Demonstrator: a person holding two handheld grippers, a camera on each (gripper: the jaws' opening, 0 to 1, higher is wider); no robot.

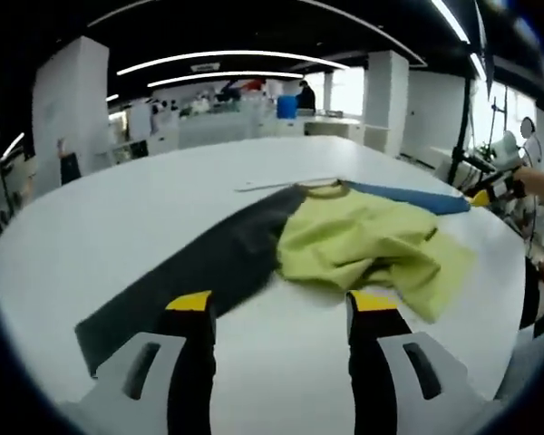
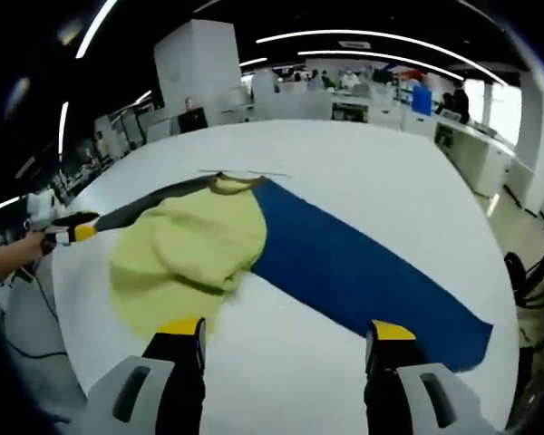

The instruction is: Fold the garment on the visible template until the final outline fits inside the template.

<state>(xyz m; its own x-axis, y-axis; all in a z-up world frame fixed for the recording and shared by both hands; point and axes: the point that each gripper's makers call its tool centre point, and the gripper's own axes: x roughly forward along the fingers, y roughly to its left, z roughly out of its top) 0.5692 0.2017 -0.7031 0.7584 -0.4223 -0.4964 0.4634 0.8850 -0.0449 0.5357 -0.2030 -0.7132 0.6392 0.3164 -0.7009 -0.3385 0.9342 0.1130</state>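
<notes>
**Left gripper view: garment still bunched, both grippers hovering empty**

Left gripper view looks across a white tabletop (image 1: pixel 118 217) from its near edge. Going left to right, a dark grey sleeve (image 1: pixel 208 263) runs out long and flat toward the near-left edge. Next comes the yellow-green body of the garment (image 1: pixel 363 245), crumpled in a loose heap near the middle, and then a blue sleeve (image 1: pixel 408 198) trailing off toward the right edge. The left gripper (image 1: pixel 281 313) hangs above bare tabletop just short of the heap, its yellow-tipped fingers spread apart and holding nothing.

In the right gripper view the same garment is seen from the opposite side: the yellow-green body (image 2: pixel 186 249) lies at the left, and the blue sleeve (image 2: pixel 363 272) stretches flat toward the near-right edge. The right gripper (image 2: pixel 286 340) is poised over the tabletop between them, fingers wide open and empty. The other gripper shows at the left edge, held in a person's hand.

No template outline can be made out under the cloth. Folding seems barely begun: the sleeves are laid out but the body is rumpled. The next move probably calls for each gripper to descend and pinch a hem or sleeve end, flatten the body, then bring the sleeves inward.
</notes>
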